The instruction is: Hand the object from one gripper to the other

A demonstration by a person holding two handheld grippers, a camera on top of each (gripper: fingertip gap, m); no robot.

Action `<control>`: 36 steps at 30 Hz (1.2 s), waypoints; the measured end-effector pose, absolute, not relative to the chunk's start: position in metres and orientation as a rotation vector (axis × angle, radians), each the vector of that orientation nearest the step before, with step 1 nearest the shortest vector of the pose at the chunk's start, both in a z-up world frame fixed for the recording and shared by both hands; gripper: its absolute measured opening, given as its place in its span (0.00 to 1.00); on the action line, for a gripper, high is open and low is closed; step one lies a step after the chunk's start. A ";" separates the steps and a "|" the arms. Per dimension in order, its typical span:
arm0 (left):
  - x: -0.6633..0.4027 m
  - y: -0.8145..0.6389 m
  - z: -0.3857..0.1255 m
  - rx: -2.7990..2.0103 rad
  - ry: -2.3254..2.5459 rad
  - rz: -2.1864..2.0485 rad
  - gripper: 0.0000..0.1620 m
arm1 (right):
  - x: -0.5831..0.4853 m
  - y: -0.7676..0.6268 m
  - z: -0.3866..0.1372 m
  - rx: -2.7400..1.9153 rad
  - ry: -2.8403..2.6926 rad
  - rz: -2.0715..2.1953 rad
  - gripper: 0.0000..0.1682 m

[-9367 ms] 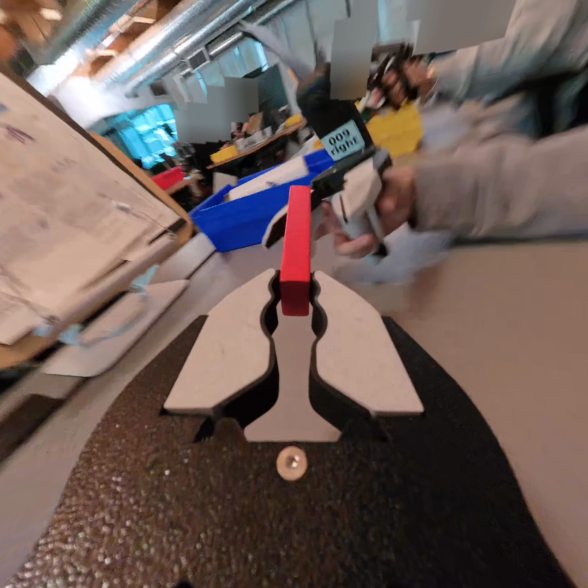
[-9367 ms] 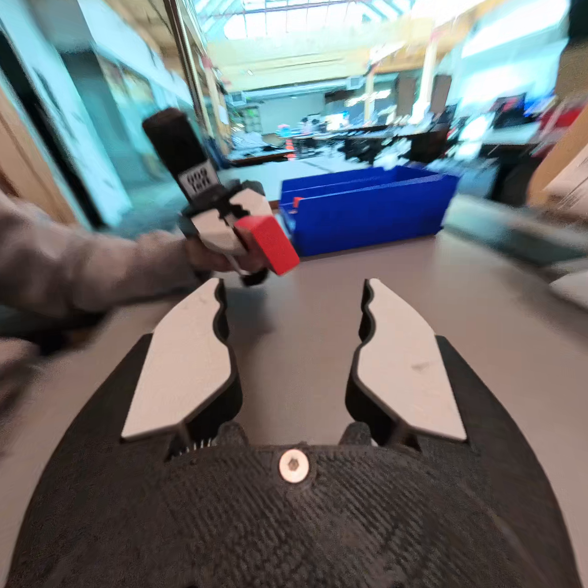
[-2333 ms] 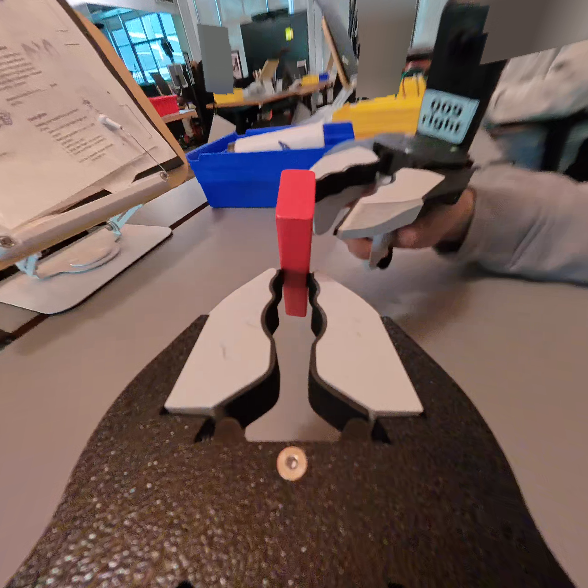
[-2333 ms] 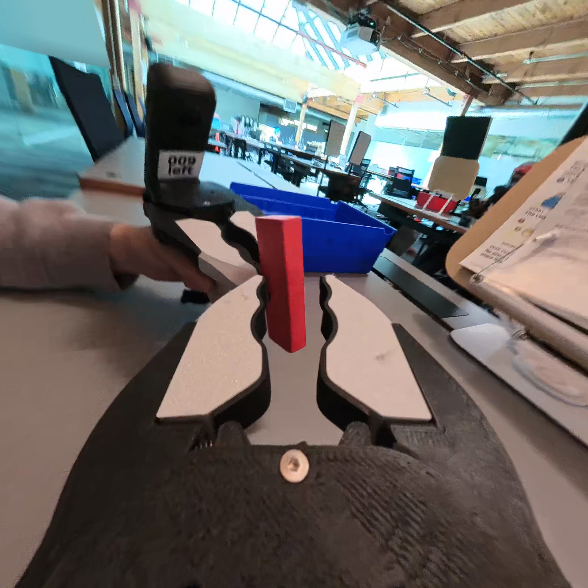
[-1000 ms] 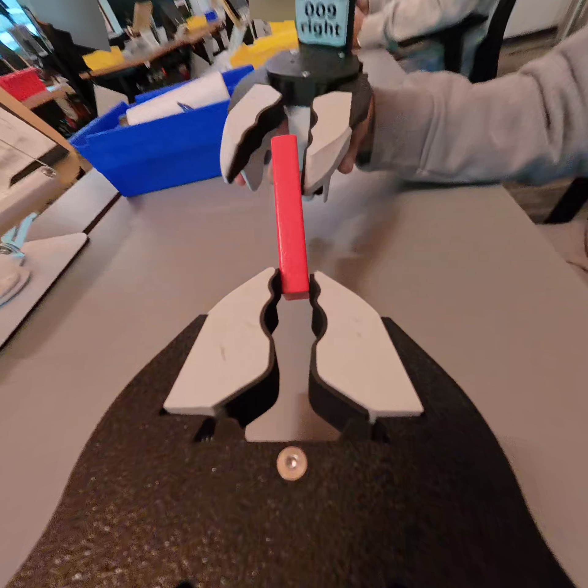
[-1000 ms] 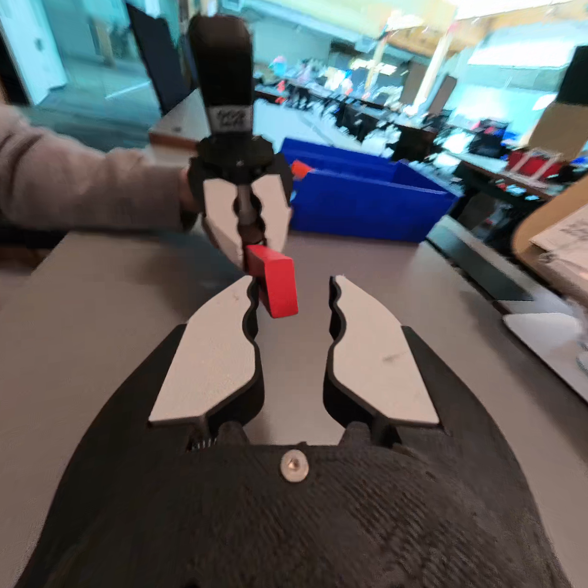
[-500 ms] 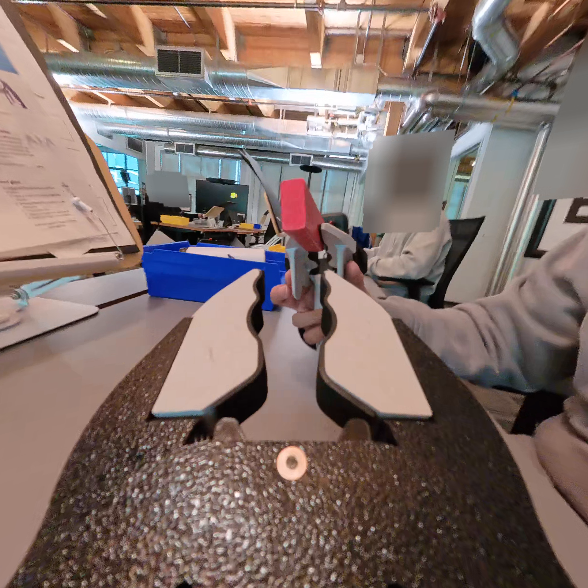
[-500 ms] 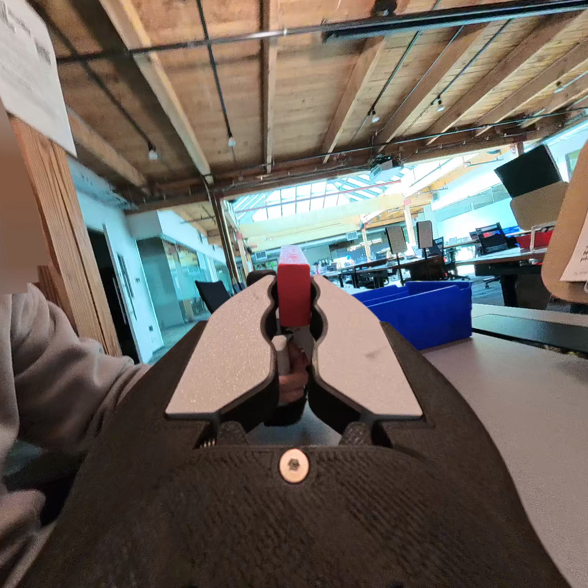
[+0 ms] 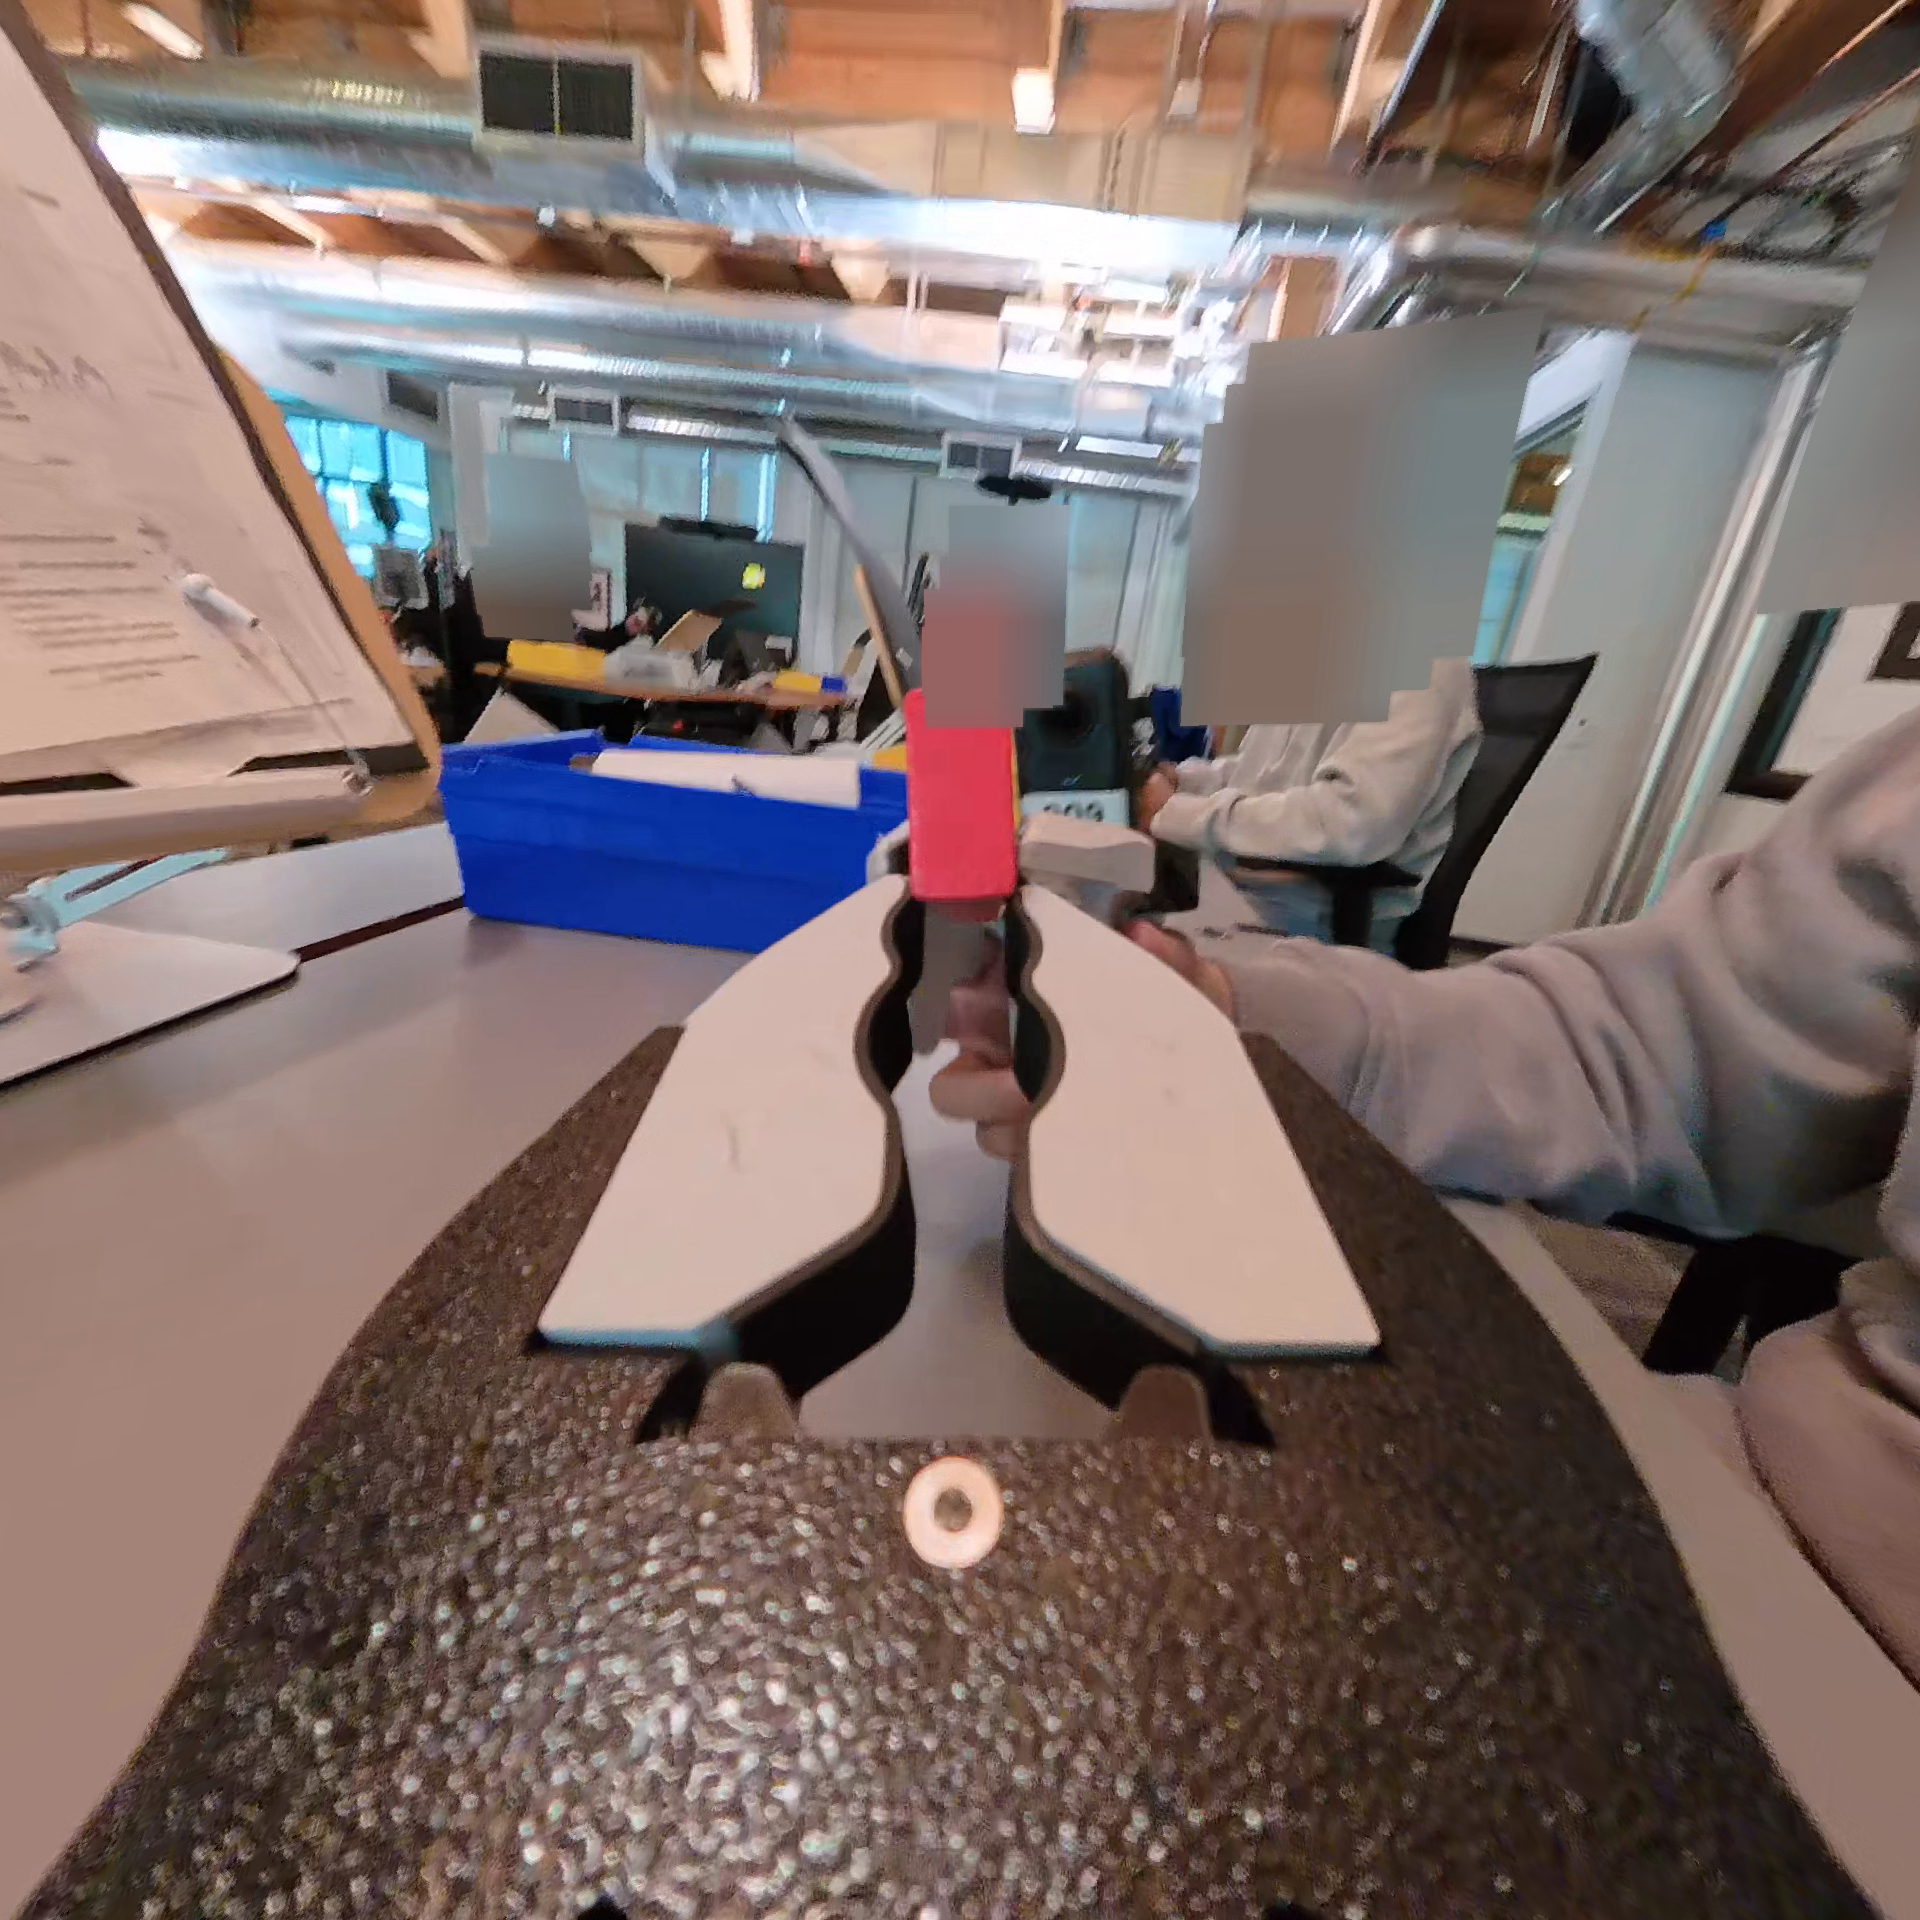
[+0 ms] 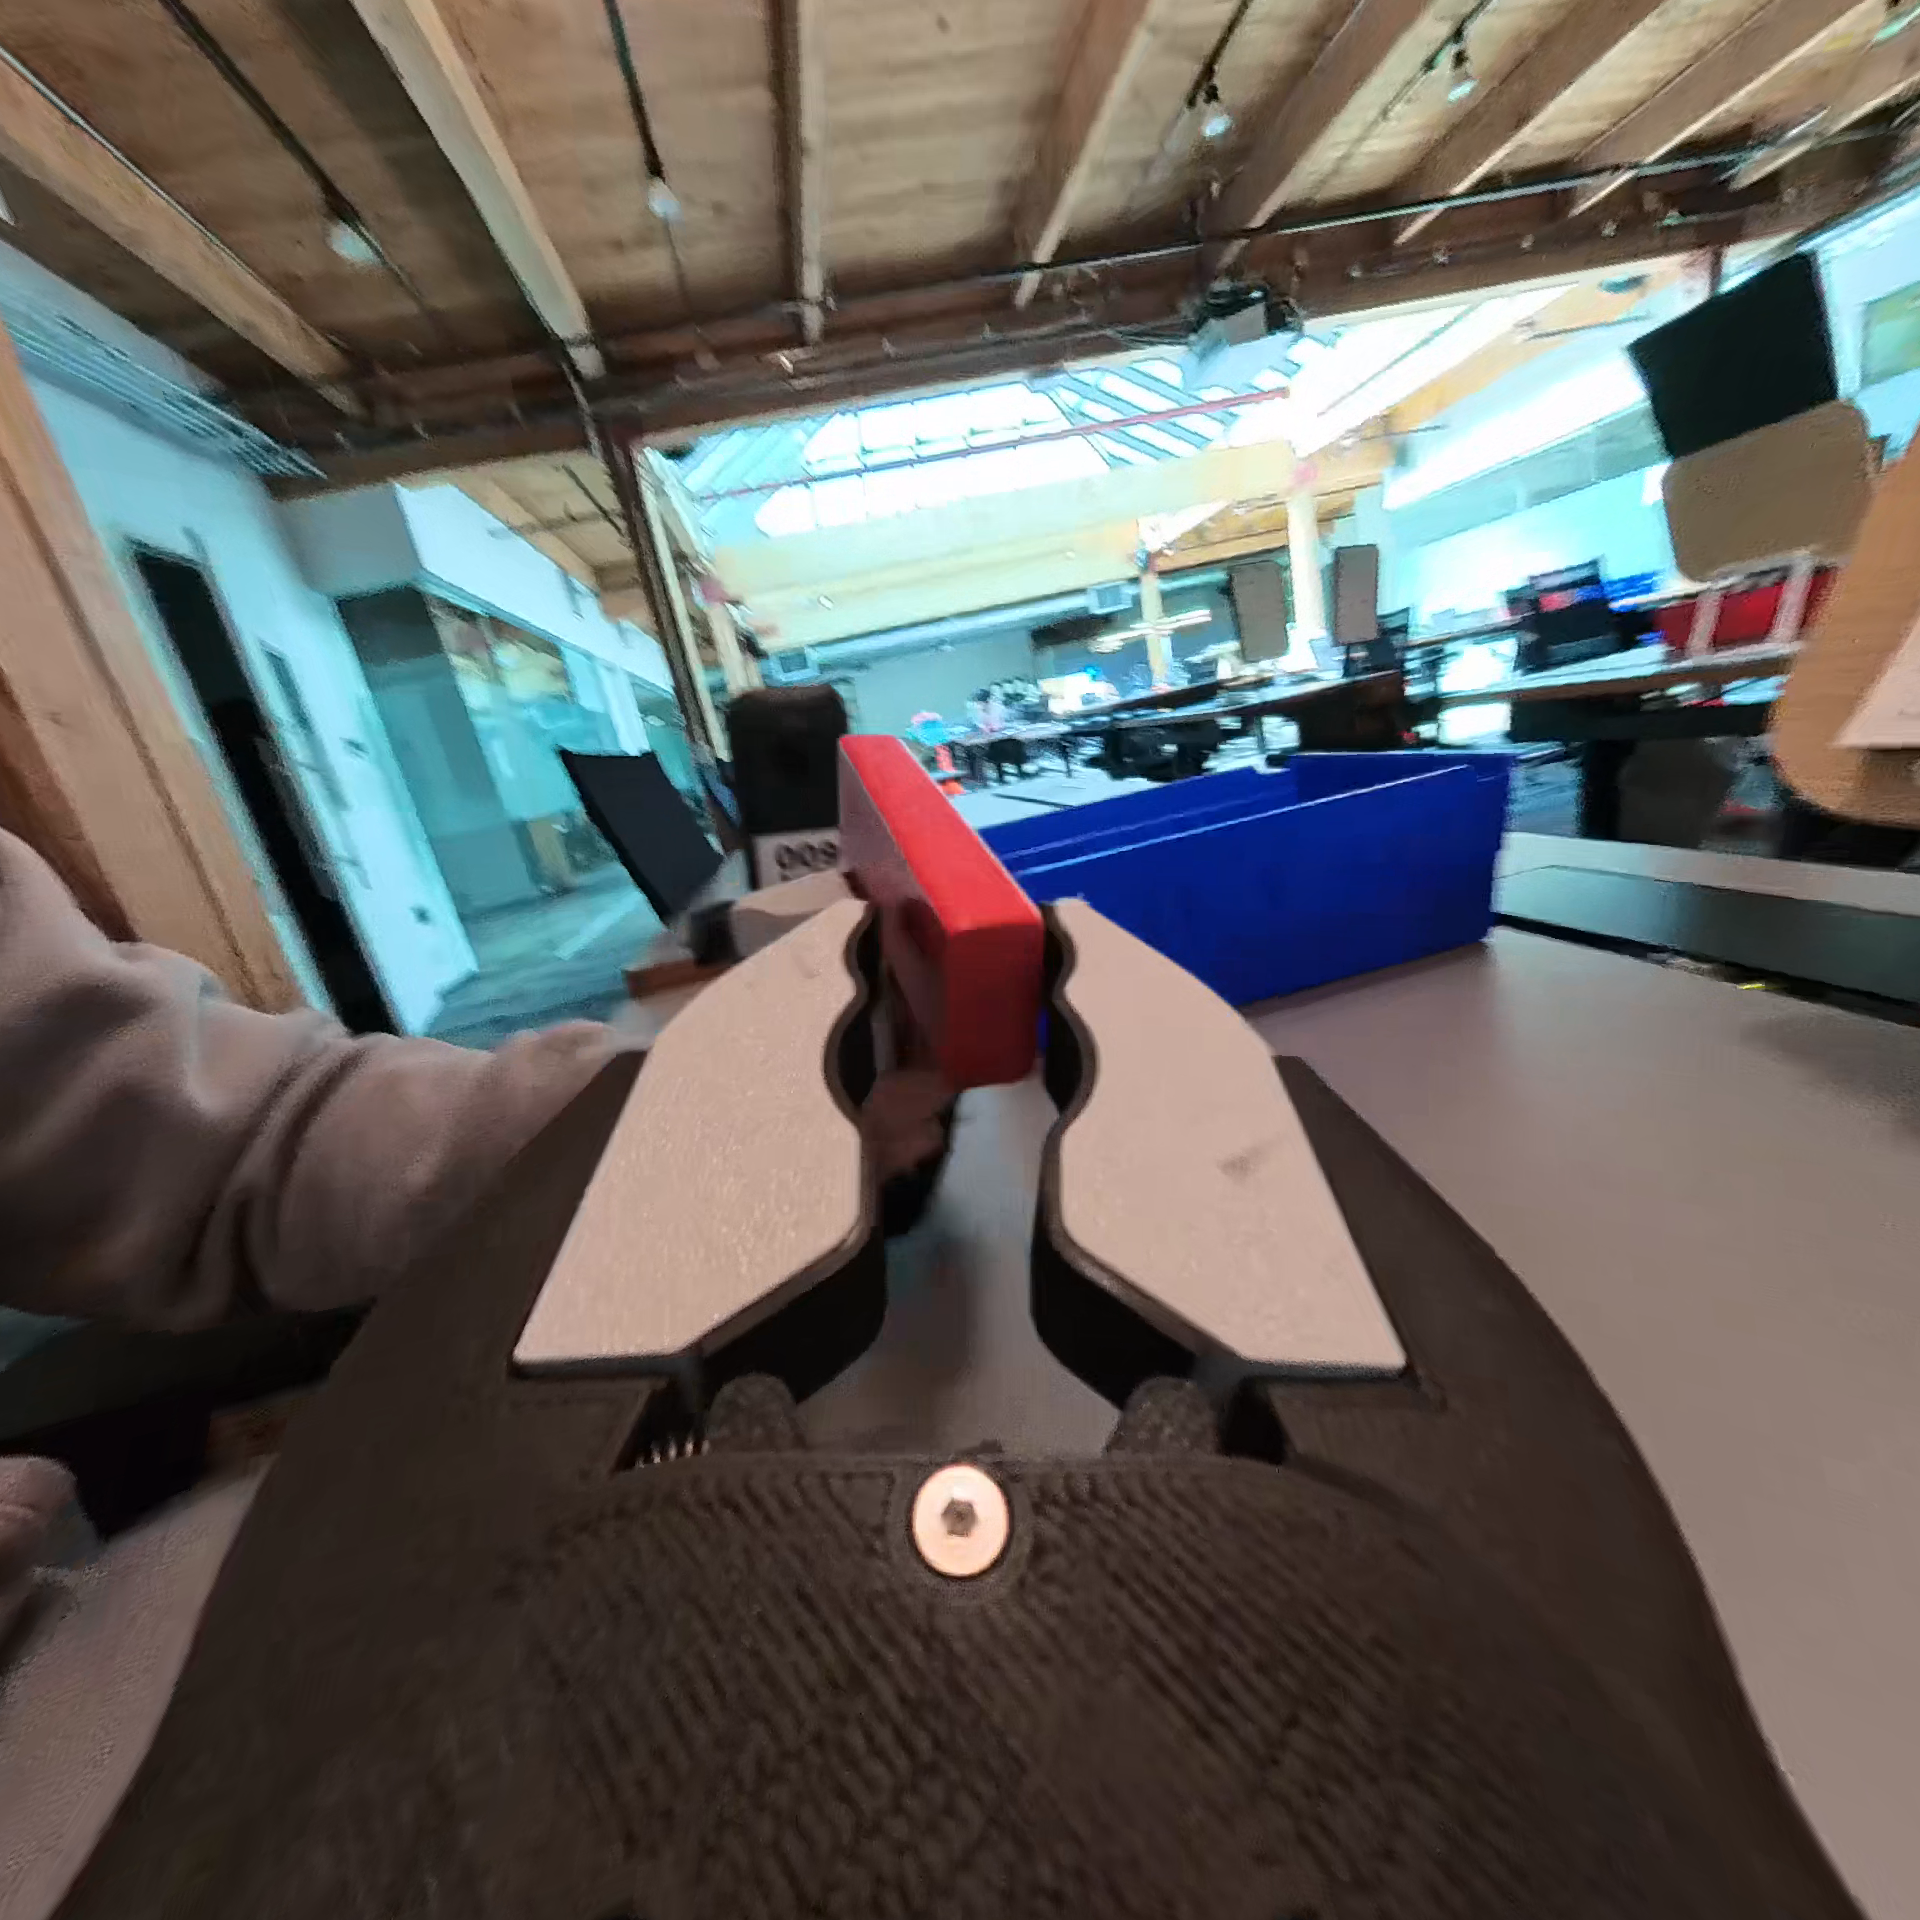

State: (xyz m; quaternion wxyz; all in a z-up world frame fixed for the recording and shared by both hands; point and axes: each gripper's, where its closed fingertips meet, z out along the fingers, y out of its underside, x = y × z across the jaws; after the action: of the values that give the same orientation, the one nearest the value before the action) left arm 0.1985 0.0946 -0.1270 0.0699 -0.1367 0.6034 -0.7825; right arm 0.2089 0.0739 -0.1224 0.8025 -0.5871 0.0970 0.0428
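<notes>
A red block point(image 9: 961, 821) stands upright at the tips of my left gripper point(image 9: 956, 904), whose jaws are shut on its lower end. My right gripper point(image 10: 956, 935) is around the same block point(image 10: 987, 977), which lies skewed between its fingertips. The jaws stand slightly apart, with a thin dark gap on the left side. In the left wrist view a right gripper finger point(image 9: 1086, 852) shows just right of the block. In the right wrist view part of the left gripper point(image 10: 779, 914) shows behind the block. Both grippers are held above the grey table point(image 9: 312, 1091).
A blue bin point(image 9: 644, 852) stands at the table's far side, also in the right wrist view point(image 10: 1299, 894). A document stand with papers point(image 9: 156, 571) is at the left. A person point(image 9: 1330, 800) sits at a desk behind. Grey sleeves point(image 9: 1558, 1039) point(image 10: 208, 1143) reach in. The grippers are tip to tip, or close to it.
The left gripper, open half a second ago, has closed on the block. The right gripper's jaws have widened a little. Both grippers have tilted down a little.
</notes>
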 end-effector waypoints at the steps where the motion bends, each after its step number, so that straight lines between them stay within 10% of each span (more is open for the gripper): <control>1: 0.200 0.095 -0.131 -0.417 1.862 -2.308 0.09 | 0.213 0.071 -0.124 -1.280 0.197 0.028 0.21; 13: 0.199 0.101 -0.165 -0.354 2.235 -1.911 0.09 | 0.209 0.075 -0.179 -1.769 -0.110 -0.317 0.13; 36: 0.202 0.084 -0.149 -0.476 1.992 -2.200 0.11 | 0.205 0.087 -0.135 -1.303 0.259 0.157 0.10</control>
State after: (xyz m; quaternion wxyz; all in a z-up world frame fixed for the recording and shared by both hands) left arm 0.2019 0.0837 -0.1489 0.0680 -0.1580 0.6611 -0.7303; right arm 0.2049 0.0869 -0.1353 0.7845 -0.6041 0.1198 0.0729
